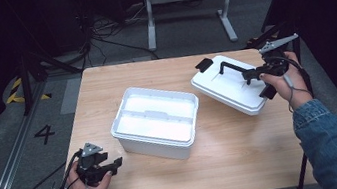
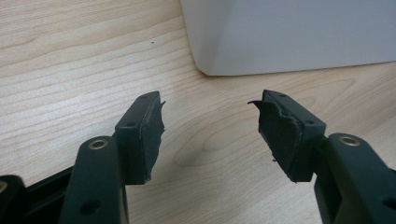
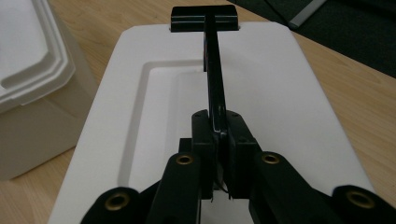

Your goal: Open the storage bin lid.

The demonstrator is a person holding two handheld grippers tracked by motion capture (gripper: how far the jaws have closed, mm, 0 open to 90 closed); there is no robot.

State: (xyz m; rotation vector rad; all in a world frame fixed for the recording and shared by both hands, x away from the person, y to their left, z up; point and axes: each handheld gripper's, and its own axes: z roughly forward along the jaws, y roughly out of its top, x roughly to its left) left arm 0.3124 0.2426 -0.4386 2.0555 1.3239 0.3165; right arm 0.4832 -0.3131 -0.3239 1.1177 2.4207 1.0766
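Risk first: thin black handle [image 3: 214, 74] pinched edge-on in the right gripper [image 3: 218, 128], jaws clenched on the bar; likely to twist or slip between the pads if swung fast, dropping the white lid [image 1: 228, 85] askew or knocking it against the box rim [image 1: 192, 116]; judged, not seen. Lid at the far right of the wooden table [image 1: 226, 156], seemingly resting flat or nearly so; cannot tell whether fully down. Another hazard: lid corner catching the white box [image 1: 155, 121] on the way over, shoving it toward the left, since nothing braces it; left gripper [image 2: 210, 128] released, jaws wide apart, nothing between them, hovering at the near left, just beside the box wall [image 2: 289, 37] but apart from it. Box at table centre, lidless, holding a white inner tray [image 1: 157, 116] with a raised middle grip; no other contents visible.
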